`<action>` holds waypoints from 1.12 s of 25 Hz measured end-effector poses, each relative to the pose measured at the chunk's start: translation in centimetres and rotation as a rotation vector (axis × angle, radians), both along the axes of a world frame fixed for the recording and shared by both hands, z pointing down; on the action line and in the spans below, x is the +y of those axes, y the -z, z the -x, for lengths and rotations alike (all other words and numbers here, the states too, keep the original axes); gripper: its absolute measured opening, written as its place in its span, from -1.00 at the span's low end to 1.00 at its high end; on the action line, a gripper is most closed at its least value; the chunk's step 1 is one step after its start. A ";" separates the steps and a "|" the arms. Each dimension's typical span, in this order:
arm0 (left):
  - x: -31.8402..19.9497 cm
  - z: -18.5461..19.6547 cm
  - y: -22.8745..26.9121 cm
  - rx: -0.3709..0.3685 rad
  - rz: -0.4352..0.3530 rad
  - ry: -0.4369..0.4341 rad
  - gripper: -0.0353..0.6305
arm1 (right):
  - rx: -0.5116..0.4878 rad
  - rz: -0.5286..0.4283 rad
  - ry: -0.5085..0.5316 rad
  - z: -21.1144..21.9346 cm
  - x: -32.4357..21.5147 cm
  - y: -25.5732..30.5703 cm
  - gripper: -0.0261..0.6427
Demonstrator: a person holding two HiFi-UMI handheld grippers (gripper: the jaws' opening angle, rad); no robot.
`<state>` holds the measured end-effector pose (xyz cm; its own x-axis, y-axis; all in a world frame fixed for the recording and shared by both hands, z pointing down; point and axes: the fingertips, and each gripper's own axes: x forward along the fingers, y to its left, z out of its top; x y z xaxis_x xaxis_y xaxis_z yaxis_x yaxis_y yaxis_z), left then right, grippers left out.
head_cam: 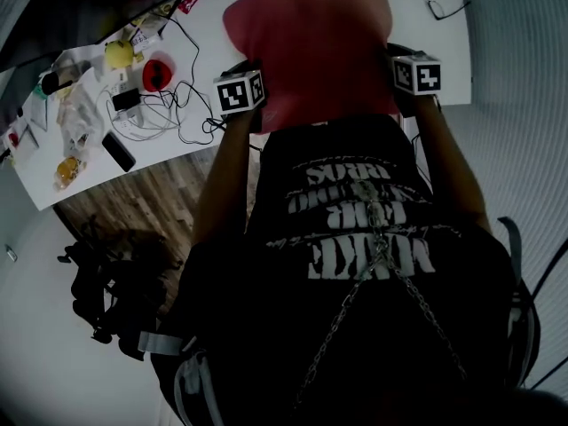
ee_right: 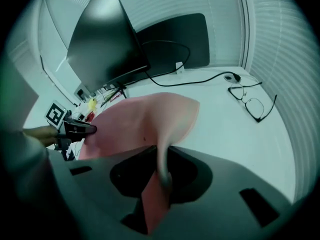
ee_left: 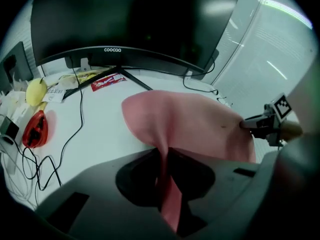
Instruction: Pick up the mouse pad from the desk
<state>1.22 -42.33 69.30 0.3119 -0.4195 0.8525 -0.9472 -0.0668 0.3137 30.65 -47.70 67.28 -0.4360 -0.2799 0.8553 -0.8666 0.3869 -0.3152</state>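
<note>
Both sides pinched rn: left gripper (ee_left: 162, 170) jaws nearly closed on the pink mouse pad (head_cam: 311, 43) edge, right gripper (ee_right: 161, 176) same on the opposite edge. Two grips bc it's floppy imo. Pad's raised over the surface (head_cam: 209, 25); can't tell if the far end touches.

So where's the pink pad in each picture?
Head view: pad at top middle.
Left gripper view: pad in the centre, running down into the jaws.
Right gripper view: pad just left of centre, also into the jaws.
Shared landmark: the white desk beneath it.
</note>
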 end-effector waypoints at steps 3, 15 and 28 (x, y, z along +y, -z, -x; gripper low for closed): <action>0.1 -0.8 2.8 0.038 -0.033 -0.036 -0.72 | -0.035 -0.011 0.011 1.0 0.8 2.6 -0.72; -0.7 -0.7 16.4 0.064 -0.274 -0.135 -0.74 | -0.107 -0.215 0.035 3.0 1.4 15.5 -0.74; 0.4 0.9 29.0 0.124 -0.479 -0.195 -0.75 | -0.137 -0.471 0.097 4.6 2.3 29.0 -0.76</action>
